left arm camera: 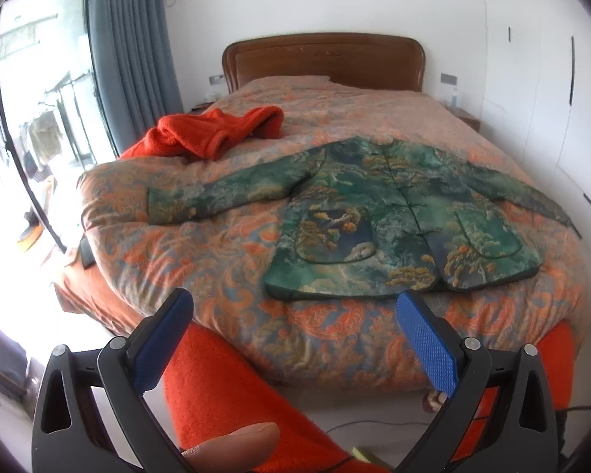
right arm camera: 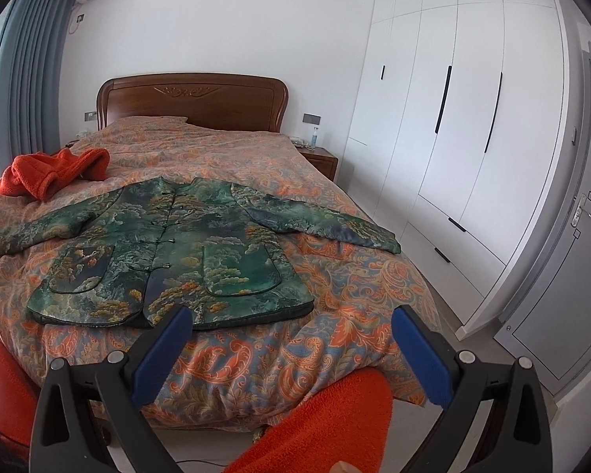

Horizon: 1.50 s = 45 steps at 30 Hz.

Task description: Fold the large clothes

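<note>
Two claws are being held spread wide above the foot of the bed, neither one touching any cloth. The left claw [left arm camera: 295, 339], with its blue ribbed pads [left arm camera: 425, 343] parted, is being kept just short of the jacket's hem, and a fingertip [left arm camera: 236, 447] in an orange fleecy sleeve [left arm camera: 232, 394] is being shown beneath it. The right claw [right arm camera: 291, 351], likewise gaping with nothing between its blue pads [right arm camera: 421, 358], is being held near the hem's right half, over another orange fleecy sleeve [right arm camera: 319, 429].

Beyond both claws, the green padded brocade jacket with gold tree patterns [left arm camera: 394, 213] [right arm camera: 169, 252] is being displayed flat and front-up on the orange-and-blue paisley quilt [left arm camera: 216, 260] [right arm camera: 354, 283], its knot buttons closed down the middle, both sleeves stretched out sideways, and its hem lying near the quilt's foot edge. Two rounded patch pockets are being shown on its lower front.

Farther up, toward the left side of the bed, a crumpled orange fleece garment [left arm camera: 216, 130] [right arm camera: 55, 173] is being left in a heap, well apart from the jacket. Behind it, the carved brown wooden headboard [left arm camera: 323, 59] [right arm camera: 193, 98] is being seen against the white wall, with grey-blue curtains [left arm camera: 134, 47] on the left and white wardrobe doors [right arm camera: 453, 118] on the right.
</note>
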{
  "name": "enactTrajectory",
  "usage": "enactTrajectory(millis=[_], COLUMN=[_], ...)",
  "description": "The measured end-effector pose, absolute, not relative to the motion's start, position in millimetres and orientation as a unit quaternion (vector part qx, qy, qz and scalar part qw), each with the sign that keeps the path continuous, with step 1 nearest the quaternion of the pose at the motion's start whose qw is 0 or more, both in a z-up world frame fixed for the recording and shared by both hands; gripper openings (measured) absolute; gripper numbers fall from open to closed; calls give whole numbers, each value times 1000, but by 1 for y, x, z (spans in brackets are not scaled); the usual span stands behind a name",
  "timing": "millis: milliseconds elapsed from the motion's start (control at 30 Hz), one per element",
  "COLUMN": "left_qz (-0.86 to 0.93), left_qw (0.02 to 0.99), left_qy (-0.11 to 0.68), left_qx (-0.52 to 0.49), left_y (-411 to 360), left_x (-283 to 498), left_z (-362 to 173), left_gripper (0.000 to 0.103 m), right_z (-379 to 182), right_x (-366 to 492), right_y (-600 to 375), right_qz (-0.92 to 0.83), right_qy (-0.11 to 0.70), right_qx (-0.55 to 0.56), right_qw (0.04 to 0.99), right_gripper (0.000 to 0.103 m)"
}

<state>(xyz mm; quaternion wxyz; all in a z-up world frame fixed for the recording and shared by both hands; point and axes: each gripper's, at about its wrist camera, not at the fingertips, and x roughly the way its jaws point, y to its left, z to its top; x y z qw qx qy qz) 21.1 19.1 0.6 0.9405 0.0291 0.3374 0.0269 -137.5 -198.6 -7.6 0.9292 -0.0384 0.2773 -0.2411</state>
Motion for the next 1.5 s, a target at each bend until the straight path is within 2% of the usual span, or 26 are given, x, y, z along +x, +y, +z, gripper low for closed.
enactTrajectory(millis=[1500], left_qz=[-20], left_qw=[946], left_qy=[322], left_qx=[38], left_y=[0], left_x=[35], left_z=[7], left_gripper=[103], right_z=[-14], right_x=[-108], right_y=[-181], right_qz=[-183], right_qy=[282], right_qx=[-48], right_qw=[940], right_gripper=[103])
